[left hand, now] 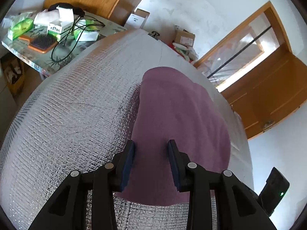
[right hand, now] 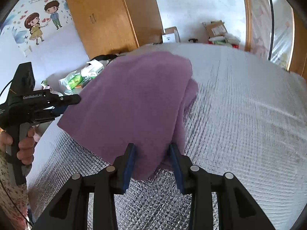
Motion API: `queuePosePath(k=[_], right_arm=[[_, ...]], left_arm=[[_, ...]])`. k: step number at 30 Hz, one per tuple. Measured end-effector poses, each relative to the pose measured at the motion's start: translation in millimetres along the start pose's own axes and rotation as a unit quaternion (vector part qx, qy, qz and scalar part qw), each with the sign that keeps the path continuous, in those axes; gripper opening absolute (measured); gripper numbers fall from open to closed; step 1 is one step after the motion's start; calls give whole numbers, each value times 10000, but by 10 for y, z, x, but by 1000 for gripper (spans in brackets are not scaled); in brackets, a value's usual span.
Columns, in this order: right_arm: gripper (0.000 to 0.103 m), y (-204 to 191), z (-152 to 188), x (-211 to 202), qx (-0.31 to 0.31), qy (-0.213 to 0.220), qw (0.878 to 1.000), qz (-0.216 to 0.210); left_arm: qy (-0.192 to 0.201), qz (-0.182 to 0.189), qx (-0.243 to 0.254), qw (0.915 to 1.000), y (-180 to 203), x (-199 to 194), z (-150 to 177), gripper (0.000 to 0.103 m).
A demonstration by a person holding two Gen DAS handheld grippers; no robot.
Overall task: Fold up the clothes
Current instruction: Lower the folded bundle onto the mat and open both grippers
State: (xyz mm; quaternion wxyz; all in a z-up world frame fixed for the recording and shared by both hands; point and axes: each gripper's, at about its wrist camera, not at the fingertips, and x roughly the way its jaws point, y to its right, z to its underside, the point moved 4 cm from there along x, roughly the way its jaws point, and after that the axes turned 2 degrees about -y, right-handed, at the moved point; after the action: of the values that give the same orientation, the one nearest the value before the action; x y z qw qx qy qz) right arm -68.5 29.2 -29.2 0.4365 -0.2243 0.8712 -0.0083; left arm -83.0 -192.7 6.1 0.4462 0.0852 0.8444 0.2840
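Silver surface: quilted foil mat (left hand: 73, 115) covers the whole work top and carries the garment; its left edge borders a cluttered side table (left hand: 38, 57).
Purple garment: a soft mauve cloth (left hand: 178, 118) lies on the mat, towards the right edge in the left wrist view, already doubled into a long rounded shape, with a thicker bunched fold along its right-hand side in the right wrist view.
Left gripper (left hand: 151, 149): hovers over the near end of the cloth with its jaws standing apart; nothing is pinched between the blue pads, and the fabric shows through the gap below them.
Right gripper (right hand: 152, 151): sits at the near corner of the cloth, jaws parted; the cloth edge lies between and under the pads, but they do not appear to press on it.
Hand: a person's hand (right hand: 25, 143) grips the left tool's handle, seen at the left of the right wrist view.
Step in hand, as judged: choosing grip points for another fold, or smoothing the doubled cloth.
Doing it well: each gripper should take one near corner, catching every layer at once, since the bunched side could slip out of a shallow pinch.
Lift: both corners should rise evenly and travel together towards the far edge of the mat.
Risk: the foil mat looks slick, so the cloth may drag or skew.
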Motion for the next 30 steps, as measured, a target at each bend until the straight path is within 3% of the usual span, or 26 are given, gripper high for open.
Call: queuePosePath(k=[13, 21, 30], right_arm=[[37, 8, 181, -121, -116, -93, 9994, 323], [37, -162, 301, -234, -55, -172, 9992, 361], [43, -346, 407, -180, 230, -216, 9976, 613]], left_arm=[[40, -256, 160, 9995, 19, -154, 154, 38], [215, -519, 527, 9970, 175, -336, 365, 37], [218, -1161, 1203, 9857, 441, -218, 693, 38]])
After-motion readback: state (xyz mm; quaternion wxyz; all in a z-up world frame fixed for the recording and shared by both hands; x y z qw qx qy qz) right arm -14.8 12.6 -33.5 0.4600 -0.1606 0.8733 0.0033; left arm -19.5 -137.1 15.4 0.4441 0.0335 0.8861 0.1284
